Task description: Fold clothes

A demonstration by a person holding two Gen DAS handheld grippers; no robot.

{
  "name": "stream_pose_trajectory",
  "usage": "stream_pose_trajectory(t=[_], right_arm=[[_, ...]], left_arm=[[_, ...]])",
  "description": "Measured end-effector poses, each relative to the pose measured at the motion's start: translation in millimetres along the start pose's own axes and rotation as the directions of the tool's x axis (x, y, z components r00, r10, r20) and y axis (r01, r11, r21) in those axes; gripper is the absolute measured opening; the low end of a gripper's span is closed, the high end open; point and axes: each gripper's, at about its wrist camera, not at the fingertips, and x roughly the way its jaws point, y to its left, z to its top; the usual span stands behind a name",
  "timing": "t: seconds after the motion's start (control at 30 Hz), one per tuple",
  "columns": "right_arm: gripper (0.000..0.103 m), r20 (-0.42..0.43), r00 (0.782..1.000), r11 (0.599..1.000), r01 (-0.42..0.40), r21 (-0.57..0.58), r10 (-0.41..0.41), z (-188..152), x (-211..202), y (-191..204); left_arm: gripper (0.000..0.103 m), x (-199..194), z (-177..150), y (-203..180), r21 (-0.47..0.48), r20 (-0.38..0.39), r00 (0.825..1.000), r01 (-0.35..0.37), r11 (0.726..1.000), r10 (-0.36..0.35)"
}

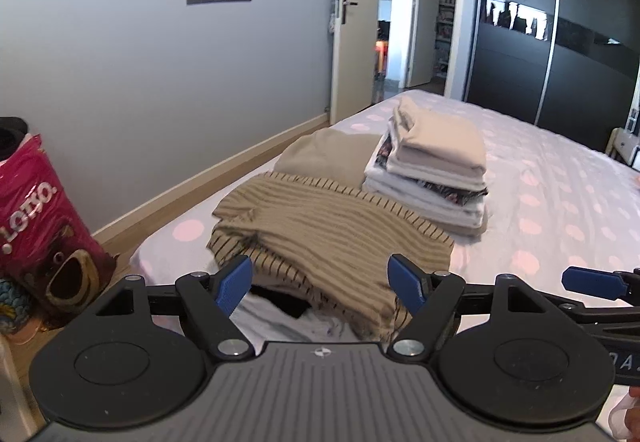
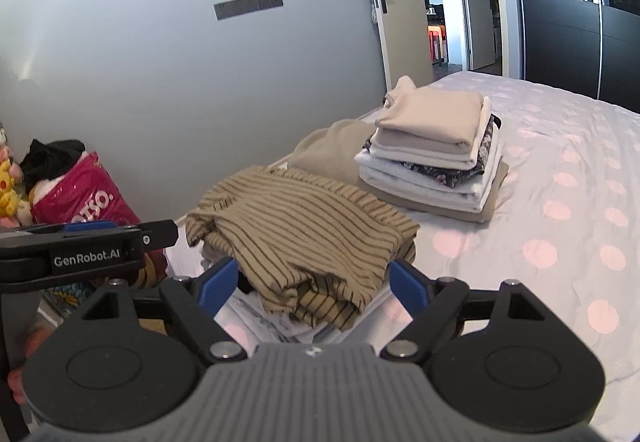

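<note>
I am holding both my left gripper (image 1: pixel 320 282) and right gripper (image 2: pixel 314 284) wide open, gripping nothing, over the striped top (image 1: pixel 320 226) lying on the bed (image 1: pixel 540 209). Only my right view is showing plush toys (image 2: pixel 8 189); clothes beneath the top are staying mostly hidden.

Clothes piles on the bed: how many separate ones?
3: striped top heap nearest the claws, a neat folded stack beyond it, a beige garment lying beside that stack. Further ones may be out of view.
</note>
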Motion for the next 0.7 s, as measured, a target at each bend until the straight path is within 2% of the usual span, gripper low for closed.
stream_pose_trajectory(t=[0.27, 0.37, 0.7], right_arm=[[0.085, -0.026, 1.000, 1.000, -0.006, 0.028, 0.007, -14.8, -0.5, -1.8], [0.085, -0.025, 1.000, 1.000, -0.011, 0.015, 0.012, -16.4, -1.6, 0.9], [0.085, -0.032, 0.999, 1.000, -0.023, -0.001, 0.023, -20.9, -1.2, 3.4]], left_arm=[[0.074, -4.3, -21.0, 4.5, -0.066, -0.008, 0.999, -0.049, 0.997, 0.048], [0.074, -6.4, -24.5, 1.6, -0.068, -0.010, 0.997, -0.072, 0.995, 0.072], [0.074, -13.9, -27.1, -6.2, -0.057, 0.001, 0.997, -0.076, 0.995, 0.076]])
